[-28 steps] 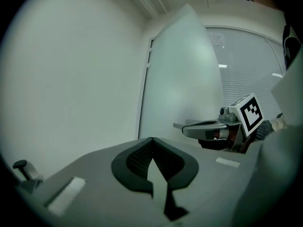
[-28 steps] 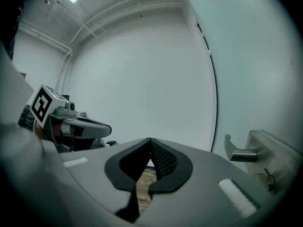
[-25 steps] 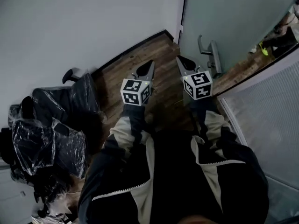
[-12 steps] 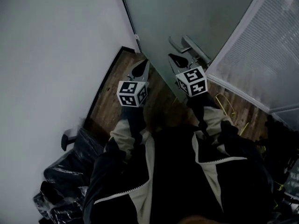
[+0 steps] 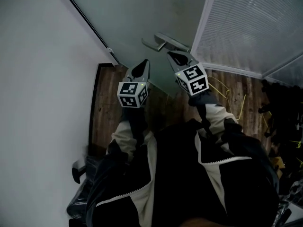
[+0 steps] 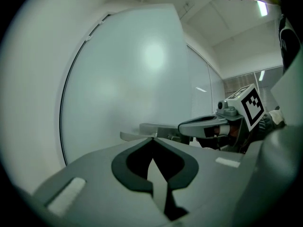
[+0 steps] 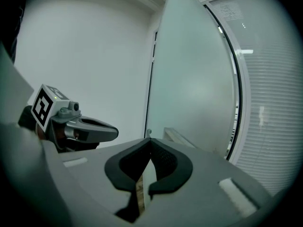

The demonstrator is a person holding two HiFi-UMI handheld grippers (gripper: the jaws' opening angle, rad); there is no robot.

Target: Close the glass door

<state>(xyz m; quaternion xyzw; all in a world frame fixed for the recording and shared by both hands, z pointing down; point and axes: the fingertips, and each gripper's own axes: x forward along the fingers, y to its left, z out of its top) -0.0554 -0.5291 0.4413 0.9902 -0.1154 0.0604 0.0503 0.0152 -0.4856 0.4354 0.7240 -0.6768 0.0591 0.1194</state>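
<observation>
- Glass door (image 5: 142, 13) stands ajar at the top of the head view, between the white wall (image 5: 42, 79) and the blind-covered partition (image 5: 251, 27). Its lever handle (image 5: 163, 42) is on the face toward the person.
- Left gripper (image 5: 142, 68) is just short of the glass, with its fingers (image 6: 125, 167) pressed together on nothing.
- Right gripper (image 5: 179, 56) is just below the handle, fingers (image 7: 165, 164) also pressed together and empty. I can't tell whether it touches the lever.
- Risk 1: closed tips on smooth glass or the rounded lever could skid off sideways, because there is no grip, only a push.
- Risk 2: a push on the lever's free end may press the lever down instead of swinging the door.
- Risk 3: a hard shove with both grippers could slam the door into its frame.
- Risk 4: a tip carried along the door's free edge could get caught against the partition.
- Head view only: both grippers together, the wood floor (image 5: 109, 108) and the person's sleeves.
- Left gripper view only: the lever seen side-on, with the right gripper's tip right at it.
- Right gripper view only: the door's far vertical edge with its dark strip (image 7: 151, 79) against the wall, plus the slats of the blinds.
</observation>
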